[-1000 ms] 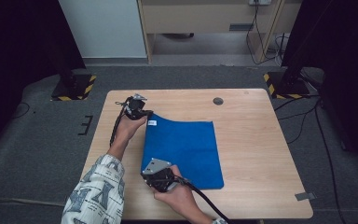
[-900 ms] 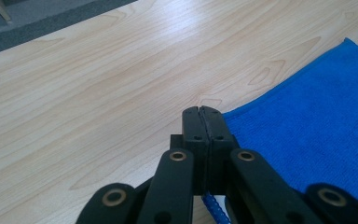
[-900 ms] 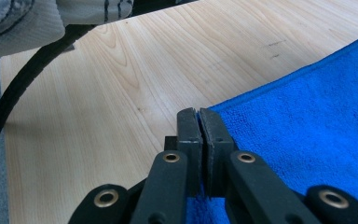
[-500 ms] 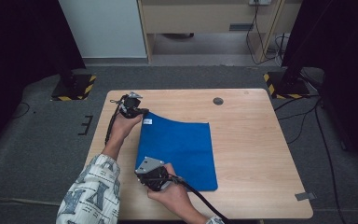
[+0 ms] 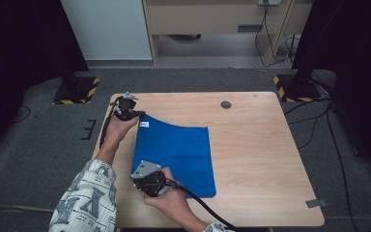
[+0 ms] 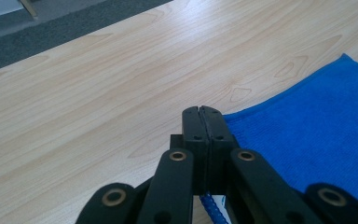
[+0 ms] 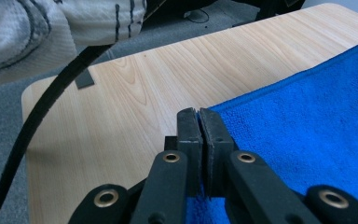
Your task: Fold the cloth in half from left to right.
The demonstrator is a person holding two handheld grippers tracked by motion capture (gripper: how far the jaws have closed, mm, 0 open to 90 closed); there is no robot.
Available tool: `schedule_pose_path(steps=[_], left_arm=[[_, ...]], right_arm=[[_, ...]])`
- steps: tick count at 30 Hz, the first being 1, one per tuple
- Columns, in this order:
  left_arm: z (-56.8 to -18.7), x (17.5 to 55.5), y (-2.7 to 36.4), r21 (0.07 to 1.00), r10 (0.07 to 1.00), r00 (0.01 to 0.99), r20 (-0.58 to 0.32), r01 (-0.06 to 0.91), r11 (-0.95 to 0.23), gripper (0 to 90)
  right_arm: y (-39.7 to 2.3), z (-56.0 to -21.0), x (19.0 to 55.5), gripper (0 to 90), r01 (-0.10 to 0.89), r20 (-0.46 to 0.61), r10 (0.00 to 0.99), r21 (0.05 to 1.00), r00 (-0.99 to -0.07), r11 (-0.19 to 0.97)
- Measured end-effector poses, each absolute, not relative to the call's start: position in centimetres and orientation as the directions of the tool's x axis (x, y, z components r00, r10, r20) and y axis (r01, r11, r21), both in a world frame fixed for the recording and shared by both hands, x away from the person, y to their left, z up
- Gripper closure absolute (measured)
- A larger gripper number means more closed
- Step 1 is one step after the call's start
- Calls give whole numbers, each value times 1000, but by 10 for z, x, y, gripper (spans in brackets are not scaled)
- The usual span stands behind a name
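A blue cloth (image 5: 176, 154) lies spread on the left half of the wooden table (image 5: 256, 159). The person holds it at 2 corners on its left side. The left gripper (image 5: 137, 115) is at the far left corner, where a small white label (image 5: 144, 124) sits. In the left gripper view its jaws are pressed together, and a bit of blue hem (image 6: 210, 207) comes out below them, so the corner is pinched there. This corner is lifted a little above the wood.

The right gripper (image 5: 136, 175) is at the near left corner of the cloth. In the right gripper view (image 7: 198, 140) the jaws are closed tight with the blue fabric (image 7: 307, 121) caught between them. A black cable (image 5: 203, 205) trails from this gripper toward the person. A patterned sleeve (image 5: 84, 200) covers the left forearm. A small dark round mark (image 5: 226, 104) is on the far part of the table, well apart from the cloth.
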State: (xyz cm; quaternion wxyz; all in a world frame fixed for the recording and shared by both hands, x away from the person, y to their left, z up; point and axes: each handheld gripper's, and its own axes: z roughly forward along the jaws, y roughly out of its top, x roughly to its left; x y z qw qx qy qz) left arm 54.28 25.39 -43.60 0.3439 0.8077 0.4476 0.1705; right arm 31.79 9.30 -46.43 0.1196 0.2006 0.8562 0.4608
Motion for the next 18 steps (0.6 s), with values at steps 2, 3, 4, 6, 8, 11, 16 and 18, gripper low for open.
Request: schedule_pose_path(steps=[2,3,4,6,8,11,16,18], left_arm=[[-436,543,251,707,838,545,-32,605,-367,897],[-435,543,249,707,837,547,-32,604,-368,898],[-435,543,246,709,836,548,-33,603,-367,897],[-435,544,241,709,833,553,-33,600,-371,897],[-435,544,235,711,831,554,-40,601,-366,898],[-435,545,226,711,827,561,-40,598,-371,897],[-437,549,205,711,816,577,-45,592,-379,897],[-437,550,198,710,811,583,-47,591,-383,897]], right_arm=[[91,-464,317,881,232,-22,453,836,-891,497],[89,-464,317,881,232,-23,455,836,-890,497],[87,-463,317,881,232,-24,456,836,-890,497],[82,-463,317,881,232,-28,461,837,-887,496],[76,-461,317,881,234,-27,468,840,-883,490],[65,-459,316,880,240,-19,477,846,-879,477],[49,-458,315,880,231,-39,488,846,-872,480],[43,-459,315,881,238,-34,494,846,-869,477]])
